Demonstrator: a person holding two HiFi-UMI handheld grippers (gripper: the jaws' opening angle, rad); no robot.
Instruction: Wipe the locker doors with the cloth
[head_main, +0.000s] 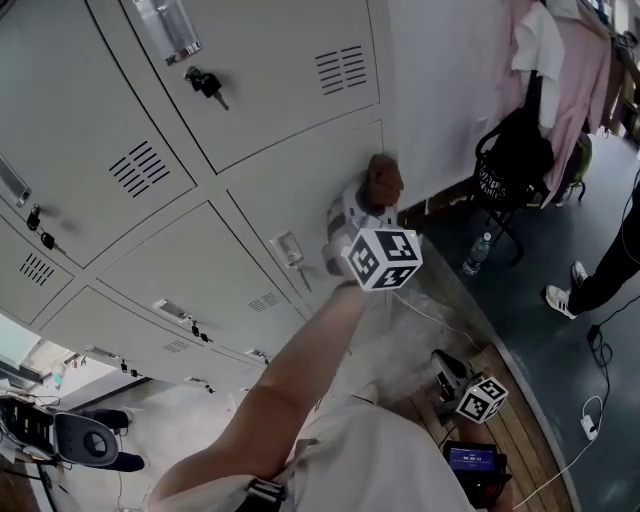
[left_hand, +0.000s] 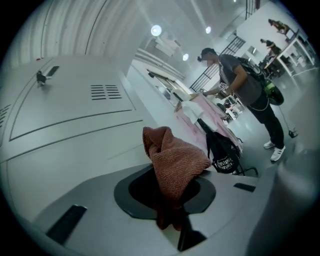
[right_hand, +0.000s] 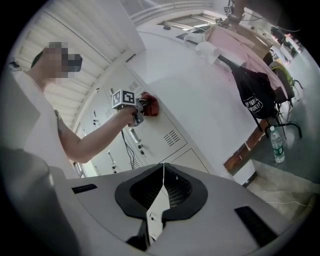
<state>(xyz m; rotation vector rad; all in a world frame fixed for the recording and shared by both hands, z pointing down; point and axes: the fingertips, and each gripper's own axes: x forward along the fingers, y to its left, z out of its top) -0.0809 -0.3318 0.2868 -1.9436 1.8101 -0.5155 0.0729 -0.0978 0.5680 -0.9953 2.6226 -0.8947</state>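
My left gripper (left_hand: 172, 210) pinching rust cloth (left_hand: 176, 162) against locker door (head_main: 290, 190), frame centre; my right gripper (right_hand: 159, 197) pressed together, lower right

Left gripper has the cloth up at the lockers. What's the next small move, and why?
Probably slide the left gripper sideways, dragging the reddish-brown knitted cloth across the pale grey locker door toward its metal latch. The cloth, clamped in the jaws, appears to sit at the door's edge farthest from the latch, so most of that panel lies on the latch side.
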